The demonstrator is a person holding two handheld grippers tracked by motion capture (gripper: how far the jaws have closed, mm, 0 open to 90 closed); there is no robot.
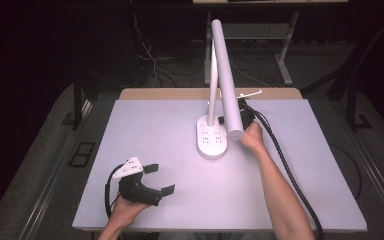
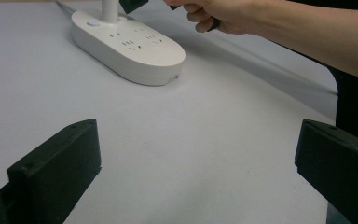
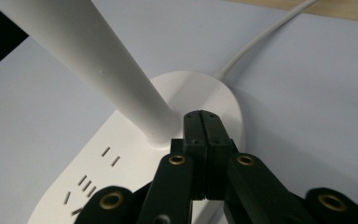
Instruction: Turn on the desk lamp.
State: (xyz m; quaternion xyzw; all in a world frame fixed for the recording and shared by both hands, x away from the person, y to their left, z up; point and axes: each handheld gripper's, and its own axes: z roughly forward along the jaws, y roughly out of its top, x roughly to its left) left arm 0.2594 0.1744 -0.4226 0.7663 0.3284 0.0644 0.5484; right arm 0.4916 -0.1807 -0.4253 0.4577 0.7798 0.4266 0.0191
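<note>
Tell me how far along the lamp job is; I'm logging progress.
Already done: the right gripper has reached the lamp base, jaws shut, tips over the base beside the stem. In hand: it seems about to press something there, perhaps a switch; contact isn't clear. Left: whether the lamp is lit can't be told. The left gripper rests open near the table front edge.

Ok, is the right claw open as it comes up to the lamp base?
No, the right claw has its jaws pressed together, tips over the lamp base beside the stem.
</note>
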